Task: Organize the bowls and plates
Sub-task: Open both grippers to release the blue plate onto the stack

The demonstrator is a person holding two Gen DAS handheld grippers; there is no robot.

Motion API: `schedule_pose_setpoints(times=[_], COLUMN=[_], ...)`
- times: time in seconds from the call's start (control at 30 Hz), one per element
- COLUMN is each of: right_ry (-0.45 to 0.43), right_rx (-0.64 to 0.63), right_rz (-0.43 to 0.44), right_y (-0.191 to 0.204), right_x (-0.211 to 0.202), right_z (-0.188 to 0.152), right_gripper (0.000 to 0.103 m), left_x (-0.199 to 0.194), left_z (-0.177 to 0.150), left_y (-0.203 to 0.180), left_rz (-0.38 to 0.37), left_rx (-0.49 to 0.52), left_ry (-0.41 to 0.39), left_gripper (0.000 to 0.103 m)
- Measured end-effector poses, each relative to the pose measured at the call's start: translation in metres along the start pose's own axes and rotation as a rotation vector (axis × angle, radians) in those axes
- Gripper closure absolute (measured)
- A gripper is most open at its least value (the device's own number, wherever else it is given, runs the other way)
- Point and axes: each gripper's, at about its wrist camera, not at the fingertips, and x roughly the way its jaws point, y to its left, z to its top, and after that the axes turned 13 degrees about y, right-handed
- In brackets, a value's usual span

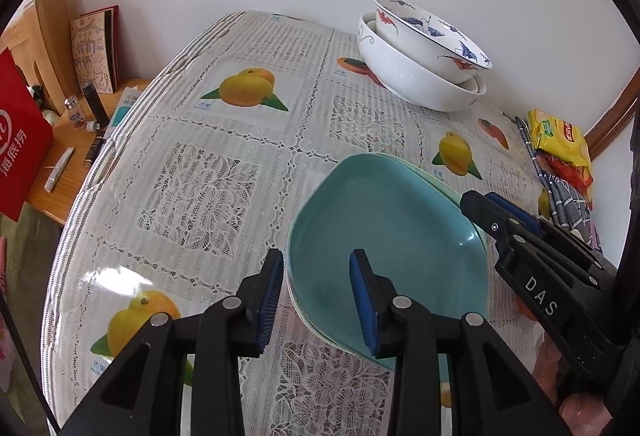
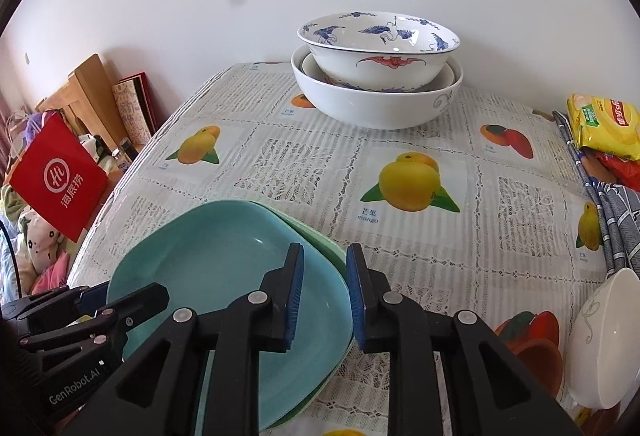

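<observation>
A teal square plate (image 1: 384, 232) lies on a pale green plate on the table; it also shows in the right wrist view (image 2: 224, 268). My left gripper (image 1: 316, 300) is open, its jaws astride the plates' near left rim. My right gripper (image 2: 322, 300) is open, astride the right rim; it shows in the left wrist view (image 1: 504, 220). Nested bowls stand at the back: a crane-patterned bowl (image 2: 380, 47) inside a large white bowl (image 2: 376, 103), also in the left wrist view (image 1: 416, 79). A small white bowl (image 2: 608, 340) sits at the right edge.
The table carries a lace cloth with fruit prints (image 2: 408, 179). Snack packets (image 2: 604, 123) and a blue checked cloth (image 2: 600, 203) lie at the right. A red bag (image 2: 60, 179), a book and small bottles (image 1: 84, 107) sit on a lower wooden shelf to the left.
</observation>
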Motion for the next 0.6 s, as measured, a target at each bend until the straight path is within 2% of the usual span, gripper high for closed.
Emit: schedule_pose_setpoints(times=[0.07,0.13,0.27,0.37,0.43,0.6], right_ry=[-0.009,-0.017,-0.025,-0.034,-0.038,-0.089], right_rx=[-0.001,0.001,0.010,0.026,0.044,0.106], right_rz=[0.001,0.001,0.000,-0.008,-0.023,-0.067], right_y=[0.000,-0.001,-0.007,-0.017,-0.027,-0.060], right_x=[-0.006,-0.013,-0.027,-0.039,-0.048,-0.076], right_z=[-0.004,-0.009,-0.024,-0.038,-0.048,-0.073], right_gripper=[0.072,0.070,0.067,0.060,0.048,0.042], left_x=[-0.004,-0.008,-0.017,-0.024,-0.028,-0.041], left_z=[-0.003,-0.006,-0.013,-0.019,-0.022,-0.033], left_y=[-0.003,-0.005,-0.011,-0.018,-0.025,-0.047], left_rz=[0.013,0.016,0.029,0.035,0.049,0.037], left_rx=[0.007,0.010,0.016,0.025,0.029,0.054], left_ry=[-0.005,-0.004,-0.013,-0.021,-0.023,-0.051], left_gripper=[0.066,0.061,0.060,0.060,0.059,0.059])
